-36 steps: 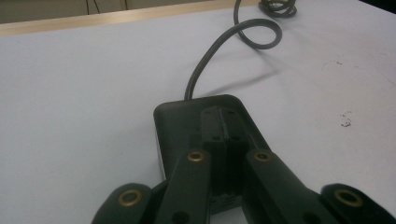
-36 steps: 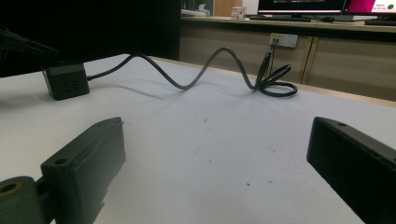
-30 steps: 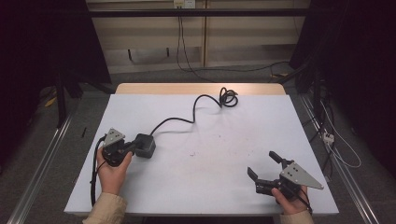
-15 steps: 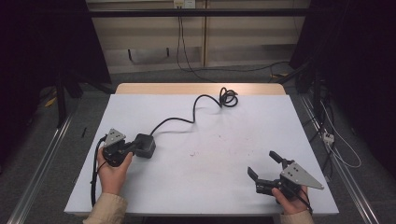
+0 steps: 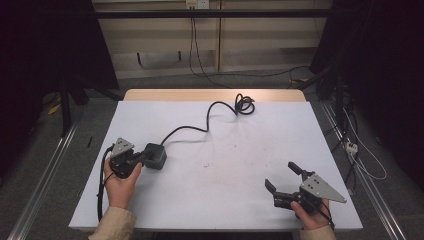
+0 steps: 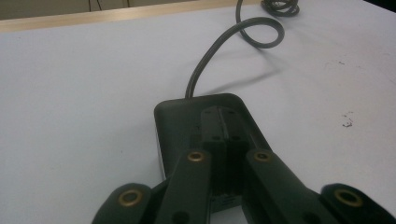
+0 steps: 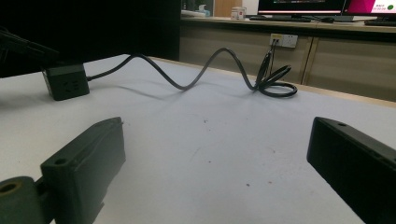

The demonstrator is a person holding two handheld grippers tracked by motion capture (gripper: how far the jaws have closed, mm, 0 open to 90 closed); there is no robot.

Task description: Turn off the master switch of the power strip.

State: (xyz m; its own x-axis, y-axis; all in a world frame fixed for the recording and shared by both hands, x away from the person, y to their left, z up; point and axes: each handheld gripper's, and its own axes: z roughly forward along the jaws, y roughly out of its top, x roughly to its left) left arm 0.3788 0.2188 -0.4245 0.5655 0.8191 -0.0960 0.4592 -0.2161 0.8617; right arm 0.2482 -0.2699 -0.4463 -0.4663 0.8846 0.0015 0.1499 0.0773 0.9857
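A black socket cube (image 5: 157,154) lies on the left part of the white table (image 5: 225,200). Its dark cable (image 5: 212,111) snakes to a coil (image 5: 244,105) near the far edge. My left gripper (image 5: 143,158) is shut, jaws pressed together with nothing between them, its tips lying over the cube's top (image 6: 177,121). In the left gripper view the tips (image 6: 224,116) reach about halfway across the cube. My right gripper (image 5: 281,175) rests near the front right corner, open and empty. From it the cube (image 7: 65,81) and cable (image 7: 196,74) lie far off beyond the wide jaws (image 7: 219,144).
A wooden strip (image 5: 215,95) borders the table's far edge. Behind it a cord runs up to a wall outlet (image 5: 195,4). Loose cables and a white plug (image 5: 351,146) lie on the floor at the right. Metal rails (image 5: 45,170) run along both sides.
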